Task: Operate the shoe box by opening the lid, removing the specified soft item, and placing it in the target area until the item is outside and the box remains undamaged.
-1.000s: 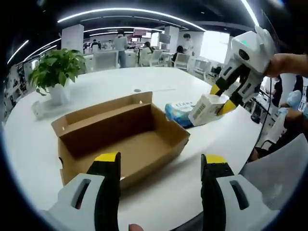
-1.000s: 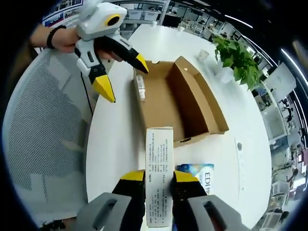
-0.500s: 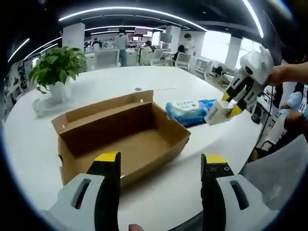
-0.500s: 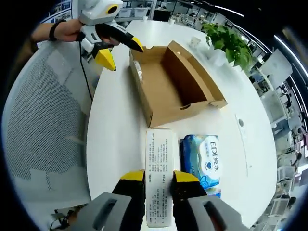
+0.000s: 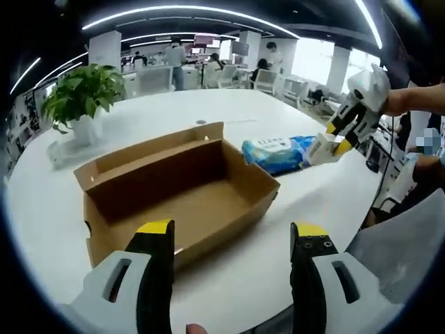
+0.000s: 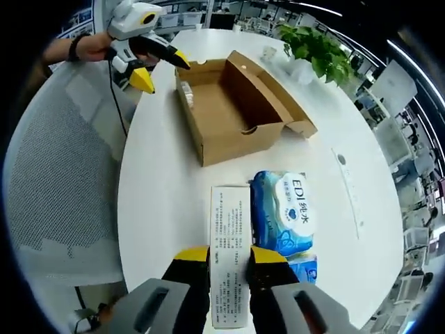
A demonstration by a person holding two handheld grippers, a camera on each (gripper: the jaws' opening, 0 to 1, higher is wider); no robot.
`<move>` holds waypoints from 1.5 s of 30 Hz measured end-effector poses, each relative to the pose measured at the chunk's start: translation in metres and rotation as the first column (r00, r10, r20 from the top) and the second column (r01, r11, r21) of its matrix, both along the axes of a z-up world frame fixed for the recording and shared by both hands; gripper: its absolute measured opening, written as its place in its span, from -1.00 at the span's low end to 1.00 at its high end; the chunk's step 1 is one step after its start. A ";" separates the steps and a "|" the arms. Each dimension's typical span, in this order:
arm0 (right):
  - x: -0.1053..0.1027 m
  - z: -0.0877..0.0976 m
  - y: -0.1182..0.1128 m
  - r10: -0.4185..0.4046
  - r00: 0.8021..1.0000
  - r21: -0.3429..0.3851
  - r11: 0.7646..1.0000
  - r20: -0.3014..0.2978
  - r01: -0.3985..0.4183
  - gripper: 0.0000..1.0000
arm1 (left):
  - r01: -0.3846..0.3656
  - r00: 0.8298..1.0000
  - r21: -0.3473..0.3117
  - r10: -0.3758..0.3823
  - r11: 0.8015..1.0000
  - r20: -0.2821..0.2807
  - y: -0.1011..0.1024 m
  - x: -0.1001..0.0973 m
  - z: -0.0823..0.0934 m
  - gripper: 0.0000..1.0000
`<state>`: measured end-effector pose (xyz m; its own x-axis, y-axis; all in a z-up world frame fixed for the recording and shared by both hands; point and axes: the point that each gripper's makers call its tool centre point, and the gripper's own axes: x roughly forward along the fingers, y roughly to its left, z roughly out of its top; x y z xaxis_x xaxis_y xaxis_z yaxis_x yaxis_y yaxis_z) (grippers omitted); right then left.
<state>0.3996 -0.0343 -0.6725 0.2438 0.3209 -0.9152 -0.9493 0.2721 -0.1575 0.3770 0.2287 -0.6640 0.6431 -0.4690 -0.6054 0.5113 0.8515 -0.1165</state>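
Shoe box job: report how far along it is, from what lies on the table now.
Done: the brown cardboard shoe box stands open and looks undamaged, and the blue soft wipes pack lies outside it on the white round table.
In hand: the right hand-held gripper clamps a white printed carton beside the pack.
Left: set the carton down. A small item sits inside the box, by the open left hand-held gripper.

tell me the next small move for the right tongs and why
Probably lower the right tongs to the white table and open them. They are shut on the white printed carton, already clear of the open cardboard shoe box and held beside the blue wet-wipes pack. The left tongs are open near the box, holding nothing.
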 end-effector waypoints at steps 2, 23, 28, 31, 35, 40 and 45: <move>0.003 0.002 -0.001 0.007 1.000 -0.002 1.000 0.004 -0.007 -0.68 | -0.001 1.000 0.005 0.001 1.000 -0.001 0.001 0.000 -0.001 0.33; 0.057 0.019 -0.029 0.047 0.998 -0.038 0.998 0.030 -0.046 -0.68 | -0.043 0.999 0.029 0.043 0.999 -0.007 0.014 0.004 -0.005 0.33; 0.073 0.021 -0.039 0.038 0.999 -0.040 0.999 0.037 -0.037 -0.68 | -0.063 0.998 0.032 0.064 0.997 -0.010 0.021 0.006 -0.006 0.33; 0.080 0.021 -0.044 0.041 0.998 -0.051 0.998 0.039 -0.039 -0.68 | -0.073 0.997 0.033 0.074 0.997 -0.009 0.024 0.007 -0.007 0.33; 0.089 0.023 -0.049 0.044 0.998 -0.054 0.998 0.047 -0.041 -0.68 | -0.085 0.996 0.037 0.086 0.996 -0.009 0.027 0.008 -0.008 0.33; 0.103 0.019 -0.066 0.037 0.998 -0.071 0.997 0.045 -0.034 -0.68 | -0.098 0.995 0.040 0.099 0.994 -0.009 0.031 0.010 -0.008 0.33; 0.119 0.012 -0.086 0.009 0.999 -0.093 0.996 0.050 -0.005 -0.68 | -0.119 0.993 0.044 0.119 0.992 -0.007 0.037 0.012 -0.008 0.33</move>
